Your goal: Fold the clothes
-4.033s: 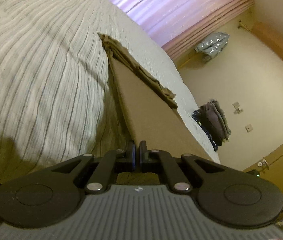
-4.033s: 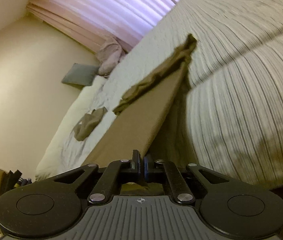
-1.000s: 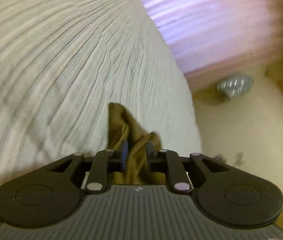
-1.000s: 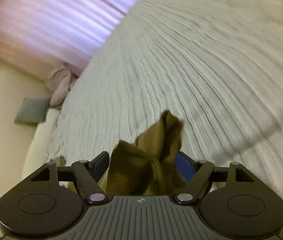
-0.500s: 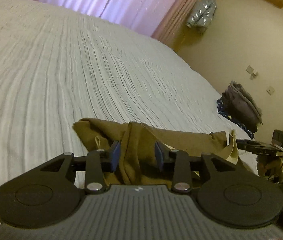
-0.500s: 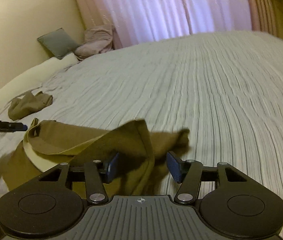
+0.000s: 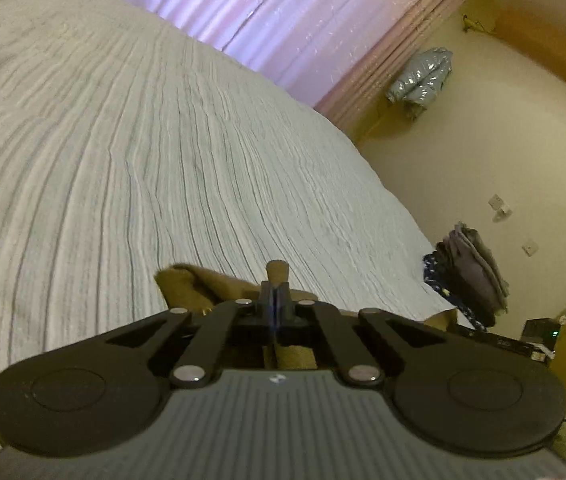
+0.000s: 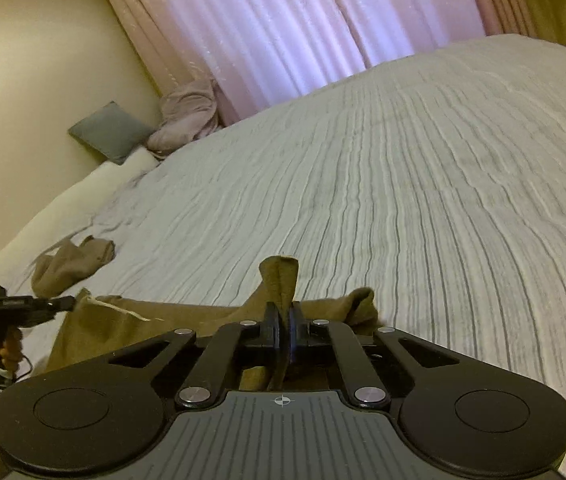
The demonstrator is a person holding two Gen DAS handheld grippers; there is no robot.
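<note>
The left gripper (image 7: 273, 300) and right gripper (image 8: 283, 322) have each just closed onto a pinch of the brown garment (image 8: 131, 320), low in frame on the striped bed (image 8: 403, 200); lift both ends evenly, keeping the cloth taut; one garment held, what looks like one more crumpled brown piece (image 8: 71, 264) at left.

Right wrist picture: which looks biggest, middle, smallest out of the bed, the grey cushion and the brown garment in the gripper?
1. Bed
2. Brown garment, though it sits nearest the camera
3. Grey cushion, far off, so true size is unsure
</note>
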